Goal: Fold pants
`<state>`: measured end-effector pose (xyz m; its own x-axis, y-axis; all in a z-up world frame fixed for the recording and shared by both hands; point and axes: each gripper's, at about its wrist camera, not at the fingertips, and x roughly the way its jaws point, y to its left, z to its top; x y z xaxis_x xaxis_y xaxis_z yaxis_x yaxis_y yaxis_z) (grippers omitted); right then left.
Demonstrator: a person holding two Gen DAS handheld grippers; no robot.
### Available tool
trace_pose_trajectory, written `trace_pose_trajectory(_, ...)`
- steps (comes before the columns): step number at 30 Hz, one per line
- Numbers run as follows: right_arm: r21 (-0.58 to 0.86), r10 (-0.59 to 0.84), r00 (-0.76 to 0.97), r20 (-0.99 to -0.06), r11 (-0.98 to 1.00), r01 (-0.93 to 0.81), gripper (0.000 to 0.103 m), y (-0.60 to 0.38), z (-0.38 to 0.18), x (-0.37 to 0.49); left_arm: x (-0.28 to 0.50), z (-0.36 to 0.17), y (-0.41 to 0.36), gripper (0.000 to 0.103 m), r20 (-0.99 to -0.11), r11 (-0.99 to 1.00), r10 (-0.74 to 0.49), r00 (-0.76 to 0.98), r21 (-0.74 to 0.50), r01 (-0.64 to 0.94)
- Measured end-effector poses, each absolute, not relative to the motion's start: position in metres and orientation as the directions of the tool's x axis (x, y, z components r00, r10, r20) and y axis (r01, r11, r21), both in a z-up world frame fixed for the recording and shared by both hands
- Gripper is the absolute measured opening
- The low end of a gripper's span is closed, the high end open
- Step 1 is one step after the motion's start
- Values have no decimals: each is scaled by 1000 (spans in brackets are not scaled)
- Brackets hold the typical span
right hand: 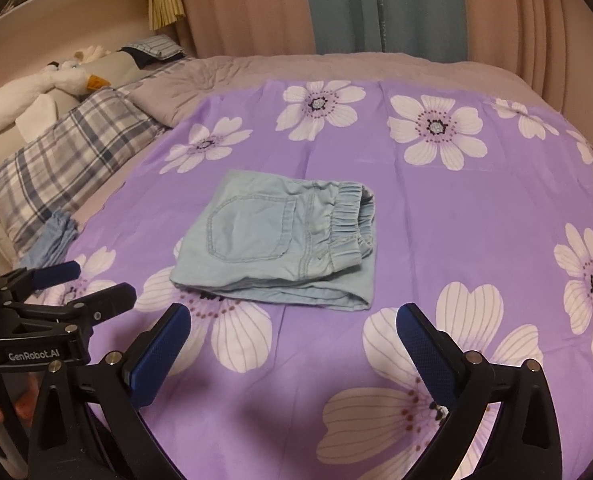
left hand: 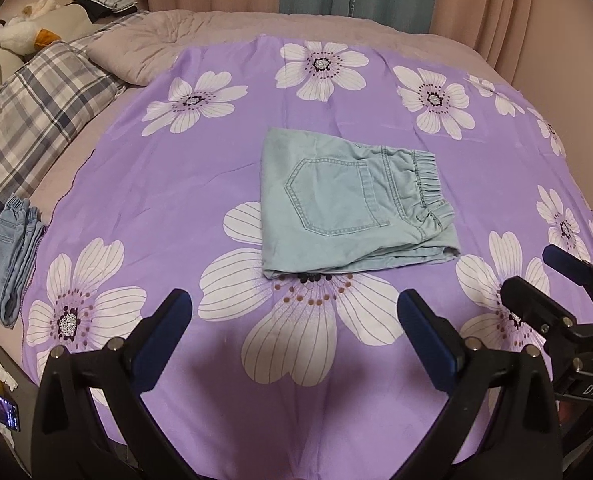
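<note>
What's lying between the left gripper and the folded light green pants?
Nothing but bare purple flowered sheet between the open left gripper and the folded light green pants; the left wrist view shows it.

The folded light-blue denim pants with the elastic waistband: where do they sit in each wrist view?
Left wrist: folded light-blue denim pants at centre, waistband right.
Right wrist: left of centre, waistband right.
Shared landmark: the big white flower print under their near edge.

Folded pants [left hand: 348, 204] lie mid-sheet [left hand: 176, 184], pillow [left hand: 32, 108] and second pants [left hand: 12, 256] to their left.
</note>
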<state>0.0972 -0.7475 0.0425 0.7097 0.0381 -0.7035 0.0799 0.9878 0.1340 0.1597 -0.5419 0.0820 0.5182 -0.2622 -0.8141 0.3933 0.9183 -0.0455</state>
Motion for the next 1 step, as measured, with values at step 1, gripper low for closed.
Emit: trace_pose_trajectory(1,135,37,710,-703,987,82,102,-748,43,96,160,82,-542,102,-815,918,-264,515,-49,394)
